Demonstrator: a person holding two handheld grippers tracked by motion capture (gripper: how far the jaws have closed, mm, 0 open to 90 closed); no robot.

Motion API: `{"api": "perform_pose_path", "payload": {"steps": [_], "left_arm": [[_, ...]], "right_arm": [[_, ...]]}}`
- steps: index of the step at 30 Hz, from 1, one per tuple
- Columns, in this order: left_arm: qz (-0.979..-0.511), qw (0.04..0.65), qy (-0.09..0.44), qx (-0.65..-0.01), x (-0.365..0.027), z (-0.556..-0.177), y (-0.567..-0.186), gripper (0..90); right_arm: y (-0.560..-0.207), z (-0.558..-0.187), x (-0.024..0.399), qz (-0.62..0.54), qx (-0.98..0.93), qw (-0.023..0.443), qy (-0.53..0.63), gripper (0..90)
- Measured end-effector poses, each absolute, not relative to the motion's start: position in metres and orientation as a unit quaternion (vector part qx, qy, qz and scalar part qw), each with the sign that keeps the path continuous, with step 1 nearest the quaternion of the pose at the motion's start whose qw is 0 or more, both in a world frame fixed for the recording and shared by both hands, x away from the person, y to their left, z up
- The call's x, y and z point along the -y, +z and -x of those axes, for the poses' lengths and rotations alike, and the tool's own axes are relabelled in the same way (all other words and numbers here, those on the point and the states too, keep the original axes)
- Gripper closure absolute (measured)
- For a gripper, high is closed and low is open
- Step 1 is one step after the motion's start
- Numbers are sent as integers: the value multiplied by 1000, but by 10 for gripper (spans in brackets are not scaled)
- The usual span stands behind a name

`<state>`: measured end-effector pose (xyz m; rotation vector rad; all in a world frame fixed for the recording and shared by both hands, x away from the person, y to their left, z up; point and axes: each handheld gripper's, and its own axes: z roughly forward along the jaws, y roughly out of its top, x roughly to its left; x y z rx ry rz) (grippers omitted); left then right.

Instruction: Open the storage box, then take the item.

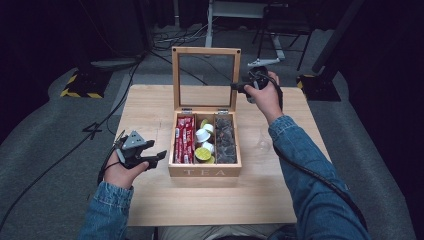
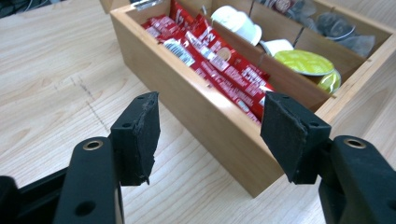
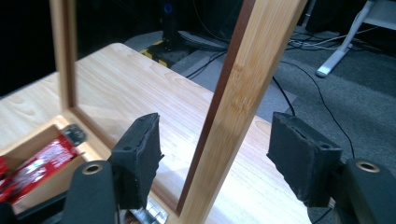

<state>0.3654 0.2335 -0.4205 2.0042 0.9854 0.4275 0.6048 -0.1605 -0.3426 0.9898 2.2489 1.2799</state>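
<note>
Lid [image 1: 205, 78] of the wooden tea box [image 1: 205, 171] is stood upright at the box's far edge, mid-bench [image 1: 150, 200]. Its right frame post is bracketed by the right gripper [image 1: 236, 87], whose jaws are spread on either side of the post, not pressed on it. The left gripper [image 1: 159, 156] is held just left of the box, jaws parted and empty. Red sachets [image 2: 219, 60] are packed in the box's left compartment.

The word "TEA" is read on the front wall of the wooden box [image 1: 205, 172]. On one red sachet [image 2: 219, 60] a "2" is made out; the remaining print is blurred.
</note>
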Motion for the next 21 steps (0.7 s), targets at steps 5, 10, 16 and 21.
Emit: {"api": "perform_pose_path", "payload": {"steps": [5, 10, 16, 21], "left_arm": [[-807, 411, 163, -391, -230, -367, -420, 374], [-810, 410, 161, -388, -229, -367, -420, 372], [-813, 405, 162, -387, -227, -368, -421, 362], [-817, 395, 160, -389, -229, -366, -422, 339]], "right_arm": [[-327, -579, 176, -333, -804, 170, 462, 363], [-319, -555, 185, -316, -801, 156, 484, 363], [-314, -521, 193, -292, -809, 145, 488, 362], [-323, -499, 195, -281, -819, 131, 482, 365]]}}
